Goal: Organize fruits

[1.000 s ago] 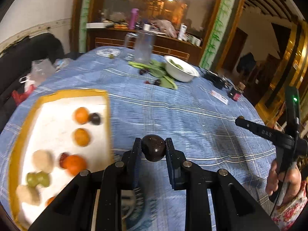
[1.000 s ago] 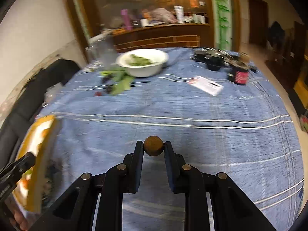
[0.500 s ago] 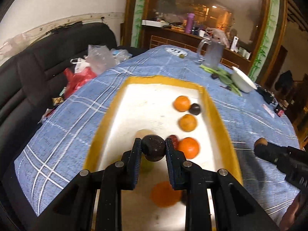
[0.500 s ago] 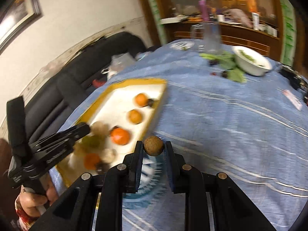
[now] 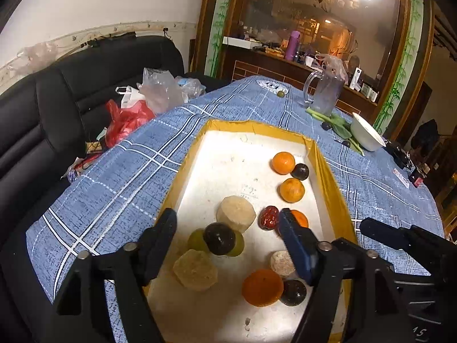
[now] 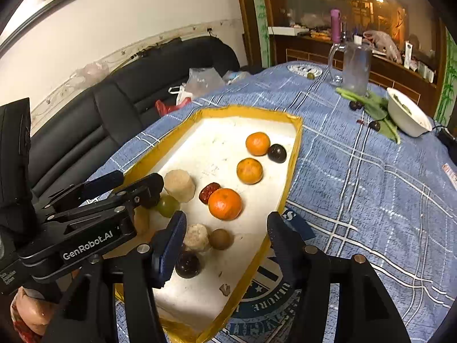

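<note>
Both just opened wide over the yellow-rimmed tray (image 5: 328, 168), left gripper (image 5: 227, 230) above the freed dark plum (image 5: 219, 238), right gripper (image 6: 225, 237) above the brown longan (image 6: 219, 239): risk of fingers nudging either round fruit into rolling on withdrawal

Black leather sofa (image 5: 42, 120) – white wall (image 6: 128, 14) behind – dark wooden cabinet (image 5: 285, 65).
</note>
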`<act>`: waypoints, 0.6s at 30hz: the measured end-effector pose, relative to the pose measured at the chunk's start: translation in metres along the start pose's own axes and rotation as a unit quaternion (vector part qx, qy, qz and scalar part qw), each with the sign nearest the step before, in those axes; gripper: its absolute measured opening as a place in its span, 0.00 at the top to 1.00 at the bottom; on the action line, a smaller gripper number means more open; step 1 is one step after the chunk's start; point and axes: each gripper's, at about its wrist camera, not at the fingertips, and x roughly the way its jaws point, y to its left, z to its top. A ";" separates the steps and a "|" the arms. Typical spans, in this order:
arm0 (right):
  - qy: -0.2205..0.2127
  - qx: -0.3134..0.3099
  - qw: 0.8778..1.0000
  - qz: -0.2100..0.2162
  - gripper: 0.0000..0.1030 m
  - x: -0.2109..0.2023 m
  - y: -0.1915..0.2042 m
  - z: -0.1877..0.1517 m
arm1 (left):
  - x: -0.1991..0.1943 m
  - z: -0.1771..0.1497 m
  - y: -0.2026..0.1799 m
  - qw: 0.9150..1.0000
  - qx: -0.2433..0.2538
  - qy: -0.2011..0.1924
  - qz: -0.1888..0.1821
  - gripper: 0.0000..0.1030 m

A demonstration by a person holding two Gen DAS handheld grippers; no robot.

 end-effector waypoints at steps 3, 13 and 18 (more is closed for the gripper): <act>-0.020 0.006 1.000 -0.007 0.38 -0.014 -0.002 -0.001 | -0.007 0.000 -0.006 1.000 0.012 -0.013 0.012 0.26; -0.079 0.029 0.992 -0.097 0.26 -0.061 -0.017 -0.024 | -0.043 -0.004 -0.046 0.993 0.069 -0.069 0.065 0.12; -0.080 0.039 0.989 -0.115 0.24 -0.068 -0.024 -0.034 | -0.047 -0.008 -0.059 0.993 0.083 -0.058 0.059 0.12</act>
